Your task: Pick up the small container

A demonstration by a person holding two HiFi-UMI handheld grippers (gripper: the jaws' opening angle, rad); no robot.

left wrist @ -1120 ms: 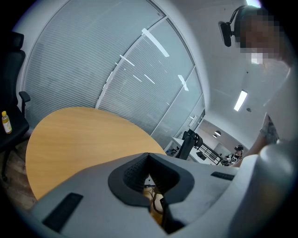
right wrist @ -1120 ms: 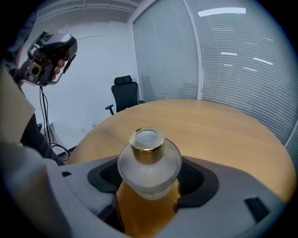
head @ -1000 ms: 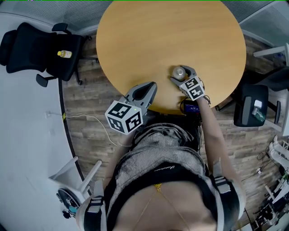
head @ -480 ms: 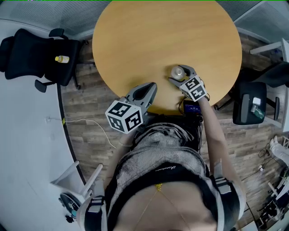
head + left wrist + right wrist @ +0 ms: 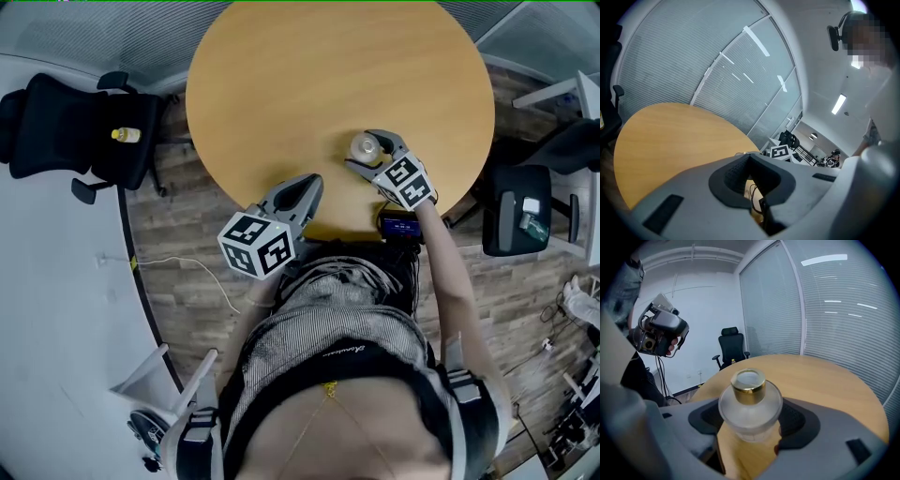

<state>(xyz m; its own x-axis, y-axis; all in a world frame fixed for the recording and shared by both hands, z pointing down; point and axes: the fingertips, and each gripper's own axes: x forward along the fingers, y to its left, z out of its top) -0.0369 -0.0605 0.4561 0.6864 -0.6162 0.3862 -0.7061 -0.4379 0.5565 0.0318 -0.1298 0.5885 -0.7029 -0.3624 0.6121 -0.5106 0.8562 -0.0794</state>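
The small container (image 5: 365, 146) is a round frosted-glass bottle with a gold cap (image 5: 748, 386), standing near the front edge of the round wooden table (image 5: 328, 75). My right gripper (image 5: 367, 148) is closed around it, and in the right gripper view both dark pads (image 5: 796, 417) press against the bottle's wide body (image 5: 750, 406). My left gripper (image 5: 313, 179) hovers at the table's near edge, left of the bottle, its jaws shut on nothing (image 5: 749, 157).
A black office chair (image 5: 75, 117) with a small yellow bottle (image 5: 125, 135) on its seat stands left of the table. Another dark chair (image 5: 520, 220) is at the right. A cable (image 5: 187, 258) lies on the wooden floor. The table edge runs just under both grippers.
The head view has drifted slightly. The right gripper stays closed round the container and the left gripper holds its place.
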